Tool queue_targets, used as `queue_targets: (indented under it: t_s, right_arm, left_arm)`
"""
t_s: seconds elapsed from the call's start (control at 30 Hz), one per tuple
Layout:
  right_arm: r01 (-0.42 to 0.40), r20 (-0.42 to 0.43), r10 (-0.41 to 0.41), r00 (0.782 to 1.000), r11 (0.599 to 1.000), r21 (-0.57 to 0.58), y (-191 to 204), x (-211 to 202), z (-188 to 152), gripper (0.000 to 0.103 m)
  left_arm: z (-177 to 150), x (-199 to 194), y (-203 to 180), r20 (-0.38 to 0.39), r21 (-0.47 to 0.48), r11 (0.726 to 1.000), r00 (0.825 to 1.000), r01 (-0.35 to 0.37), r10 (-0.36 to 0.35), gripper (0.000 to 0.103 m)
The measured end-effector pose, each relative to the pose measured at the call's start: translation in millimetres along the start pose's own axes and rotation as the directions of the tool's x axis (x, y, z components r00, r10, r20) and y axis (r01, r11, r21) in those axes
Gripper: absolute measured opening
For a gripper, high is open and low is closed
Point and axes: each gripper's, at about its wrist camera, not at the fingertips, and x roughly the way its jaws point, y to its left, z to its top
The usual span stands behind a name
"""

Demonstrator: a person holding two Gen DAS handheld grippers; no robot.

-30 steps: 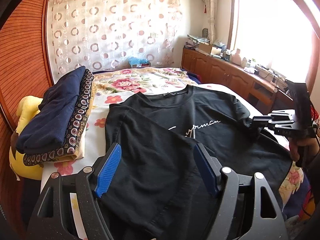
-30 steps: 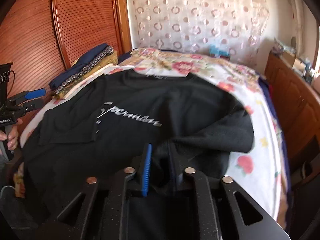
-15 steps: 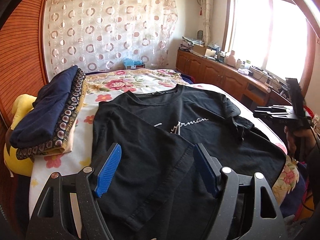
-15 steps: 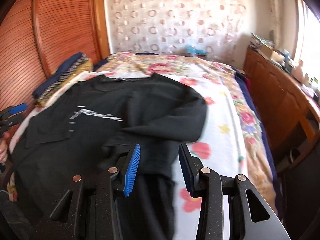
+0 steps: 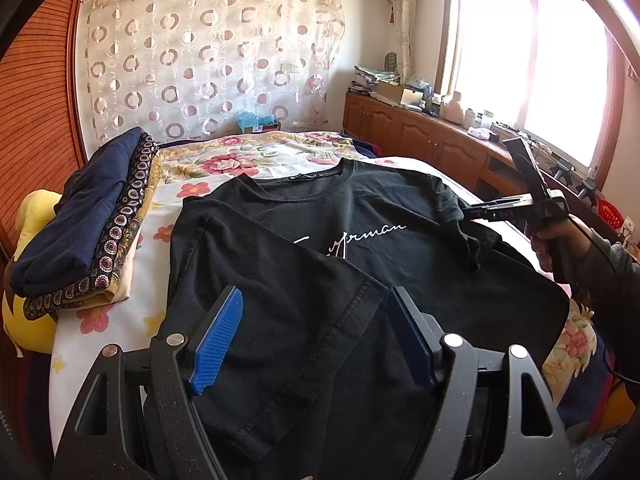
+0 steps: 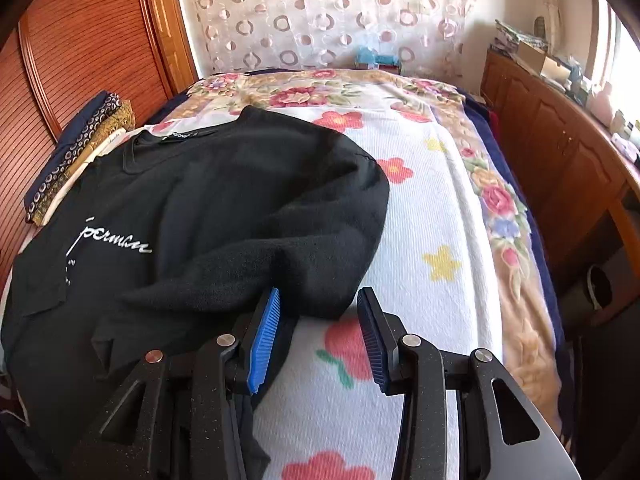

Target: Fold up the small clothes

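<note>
The right hand-held gripper point(image 6: 316, 336) stood with its jaws parted, having just been opening; only flowered bedding showed in the gap, and its blue ribbed left pad sat just beside the rounded edge of the black knitted T-shirt with white script lettering point(image 6: 208, 216). From that gripper the shirt lay ahead and to the left, its long axis running from the hem near the person up to the collar at the far end of the bed point(image 6: 452, 208). The right sleeve lay bunched in a soft hump over the chest, so the right hand was judged the nearer one for smoothing or taking that side next. The left hand-held gripper point(image 5: 316, 340) hung spread wide above the shirt's folded-in left side, pinching nothing. The cloth looked matte, limp and slightly fuzzy; the floral white blanket beneath looked ribbed. Beside the shirt a stack of folded navy and patterned clothes point(image 5: 80, 228) rested.
</note>
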Motion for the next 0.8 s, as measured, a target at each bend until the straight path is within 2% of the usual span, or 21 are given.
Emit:
queue_targets:
  t_s: [0.07, 0.1, 0.13, 0.17, 0.23, 0.43, 0.63, 0.77, 0.8]
  right_arm:
    - [-0.005, 0.014, 0.005, 1.0, 1.0, -0.002, 0.8, -1.3, 0.1, 0.04]
    - [-0.009, 0.019, 0.01, 1.0, 1.0, -0.009, 1.6, -0.1, 0.2, 0.034]
    - [-0.021, 0.024, 0.022, 0.999, 1.0, -0.015, 2.8, 1.3, -0.2, 0.018]
    - [-0.037, 0.025, 0.037, 0.999, 0.999, -0.021, 5.2, 1.0, 1.1, 0.009]
    - [-0.042, 0.047, 0.044, 0.998, 0.998, -0.036, 7.8, 0.3, 5.2, 0.007]
    - [-0.129, 0.114, 0.137, 0.984, 0.989, -0.076, 41.7, -15.6, 37.8, 0.006]
    - [-0.151, 0.114, 0.165, 0.98, 0.981, -0.123, 81.9, 4.6, 55.8, 0.007]
    - [-0.172, 0.098, 0.183, 0.978, 0.979, -0.109, 86.2, 16.2, 58.2, 0.027]
    - [-0.168, 0.107, 0.18, 0.978, 0.98, -0.11, 86.3, 15.8, 57.6, 0.03]
  left_arm:
    - [-0.8, 0.3, 0.8, -0.003, -0.004, 1.0, 1.0, 0.001, -0.001, 0.075]
    - [-1.3, 0.4, 0.9, -0.004, -0.005, 1.0, 1.0, 0.001, -0.001, 0.075]
    - [-1.5, 0.6, 0.7, -0.004, -0.005, 1.0, 1.0, 0.001, -0.001, 0.075]
    - [-1.8, 0.7, 0.5, -0.005, -0.005, 1.0, 1.0, 0.001, -0.001, 0.075]
    - [-2.2, 1.6, 0.1, -0.008, -0.004, 1.0, 1.0, 0.001, -0.001, 0.075]
    - [-1.8, -1.7, 1.9, 0.014, -0.016, 0.999, 0.999, -0.029, 0.029, 0.075]
    - [-5.4, -2.4, 7.6, 0.011, -0.029, 0.999, 0.999, -0.031, 0.031, 0.075]
    - [-8.3, -2.4, 10.6, 0.007, -0.039, 0.999, 0.999, -0.032, 0.032, 0.075]
    - [-8.8, -2.3, 10.7, 0.005, -0.04, 0.999, 0.999, -0.033, 0.033, 0.075]
